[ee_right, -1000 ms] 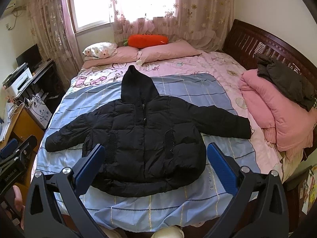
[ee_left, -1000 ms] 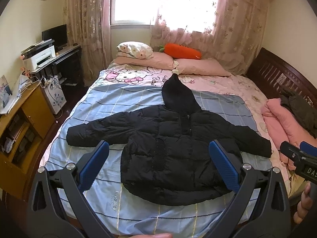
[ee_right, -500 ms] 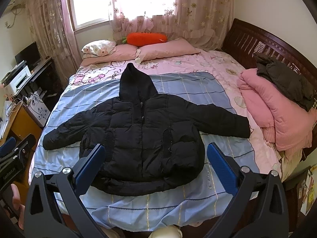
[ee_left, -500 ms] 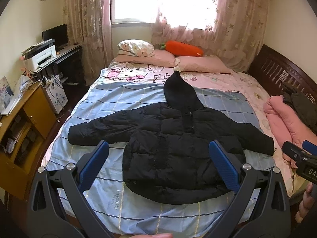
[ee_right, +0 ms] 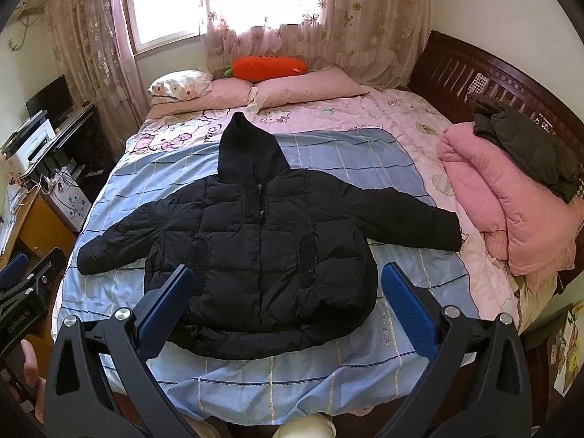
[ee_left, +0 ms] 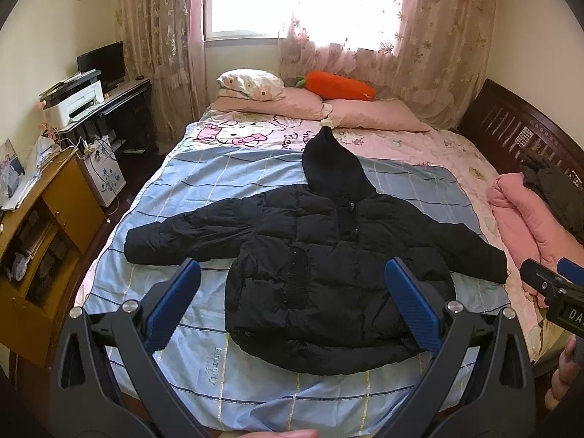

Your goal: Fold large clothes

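We stand at the bed's foot, fold not yet begun.
Left wrist: our left gripper (ee_left: 292,299) gapes wide, empty, above the black jacket (ee_left: 321,255) lying flat on the blue sheet (ee_left: 219,179). Right wrist: our right gripper (ee_right: 286,295) equally wide and empty; next, we judge, reach for a sleeve (ee_right: 412,222).

The jacket (ee_right: 255,248) is black and quilted, lying on a light blue sheet (ee_right: 365,168) crossed by dark blue and pale yellow stripes. The bedspread (ee_right: 412,116) beneath is pink with cartoon cat prints, the pillows (ee_right: 306,87) are plain pink, and the carrot cushion (ee_right: 270,67) is orange with a green top. The curtains (ee_right: 365,18) are pink with flowers, and both grippers' pads (ee_left: 412,306) are blue.
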`<action>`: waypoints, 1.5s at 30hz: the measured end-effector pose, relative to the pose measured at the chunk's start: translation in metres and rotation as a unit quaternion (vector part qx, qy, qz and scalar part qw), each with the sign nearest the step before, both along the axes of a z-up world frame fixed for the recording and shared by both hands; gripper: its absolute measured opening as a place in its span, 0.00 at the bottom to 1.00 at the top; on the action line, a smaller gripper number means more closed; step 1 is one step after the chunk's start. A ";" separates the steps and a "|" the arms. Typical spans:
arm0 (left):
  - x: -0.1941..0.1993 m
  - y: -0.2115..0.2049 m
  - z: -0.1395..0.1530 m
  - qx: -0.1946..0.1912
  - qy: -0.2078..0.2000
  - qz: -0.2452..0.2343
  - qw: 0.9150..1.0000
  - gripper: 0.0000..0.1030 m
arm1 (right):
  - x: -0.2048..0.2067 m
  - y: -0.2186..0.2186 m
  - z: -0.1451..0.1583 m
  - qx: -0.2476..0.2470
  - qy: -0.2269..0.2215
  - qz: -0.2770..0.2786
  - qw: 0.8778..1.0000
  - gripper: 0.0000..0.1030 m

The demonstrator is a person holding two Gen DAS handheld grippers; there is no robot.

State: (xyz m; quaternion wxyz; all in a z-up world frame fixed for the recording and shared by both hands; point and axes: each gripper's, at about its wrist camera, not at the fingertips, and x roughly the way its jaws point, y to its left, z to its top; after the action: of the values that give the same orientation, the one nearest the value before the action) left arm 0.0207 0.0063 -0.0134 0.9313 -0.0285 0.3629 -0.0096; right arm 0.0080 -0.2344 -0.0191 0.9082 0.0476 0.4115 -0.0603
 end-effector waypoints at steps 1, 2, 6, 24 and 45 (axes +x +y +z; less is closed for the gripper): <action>0.001 0.001 0.000 -0.001 0.000 -0.001 1.000 0.98 | 0.000 0.000 0.000 -0.002 0.002 -0.003 1.000 0.99; 0.002 0.002 0.000 -0.002 0.000 -0.002 1.000 0.98 | 0.000 0.001 0.000 -0.004 0.000 -0.004 1.000 0.99; 0.005 0.003 -0.003 0.000 0.000 0.003 1.000 0.98 | 0.002 0.007 0.002 -0.019 -0.007 0.003 1.000 0.99; 0.048 0.010 -0.061 0.023 -0.038 0.011 0.999 0.98 | 0.097 0.003 -0.060 -0.038 -0.007 0.001 0.999 0.99; 0.376 0.067 -0.090 -0.102 0.021 -0.015 0.994 0.98 | 0.433 -0.062 -0.067 0.159 0.082 0.103 0.978 0.99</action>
State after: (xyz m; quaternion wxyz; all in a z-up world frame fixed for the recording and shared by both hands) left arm 0.3968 0.0730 -0.1038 0.9155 -0.1185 0.3798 -0.0598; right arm 0.4405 -0.2961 -0.0858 0.8537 0.1437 0.4912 0.0966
